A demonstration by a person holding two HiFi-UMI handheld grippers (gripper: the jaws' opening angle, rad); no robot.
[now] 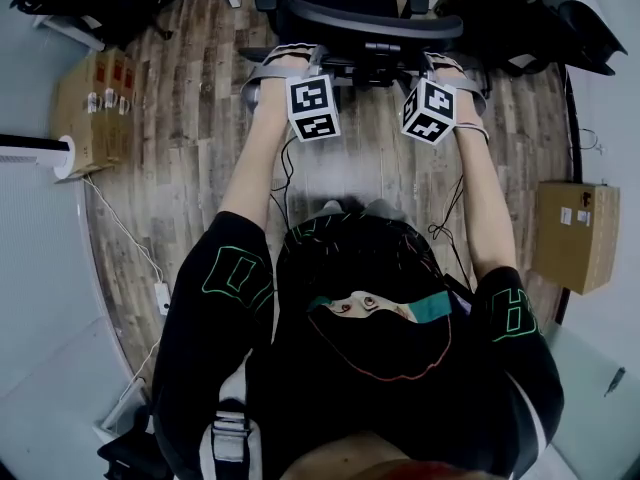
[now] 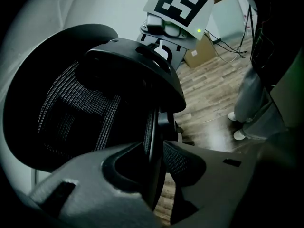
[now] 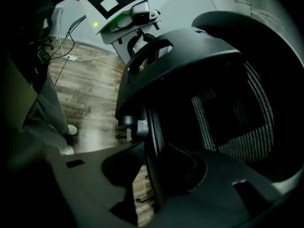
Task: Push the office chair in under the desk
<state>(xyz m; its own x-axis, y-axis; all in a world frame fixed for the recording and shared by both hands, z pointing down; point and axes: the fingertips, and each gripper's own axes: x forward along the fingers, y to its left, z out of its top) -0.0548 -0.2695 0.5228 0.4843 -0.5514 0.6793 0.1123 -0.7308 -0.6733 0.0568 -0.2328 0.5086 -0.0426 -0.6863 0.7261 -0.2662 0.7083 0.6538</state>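
Left gripper view: left gripper [image 2: 153, 150] and right gripper [image 3: 153, 150] jaws stand apart, office chair [image 2: 71, 103] backrest rim [image 2: 152, 125] between them (unclamped), so an uneven push could slip it free.

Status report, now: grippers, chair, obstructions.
Left gripper and right gripper open, astride backrest edge. Office chair ahead, upright. Cardboard boxes off to both sides, none in path.

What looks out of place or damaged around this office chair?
Nothing looks damaged or spilled. The office chair stands upright, its mesh back intact. Only a loose white cable trails across the wood floor at left, near a cardboard box.
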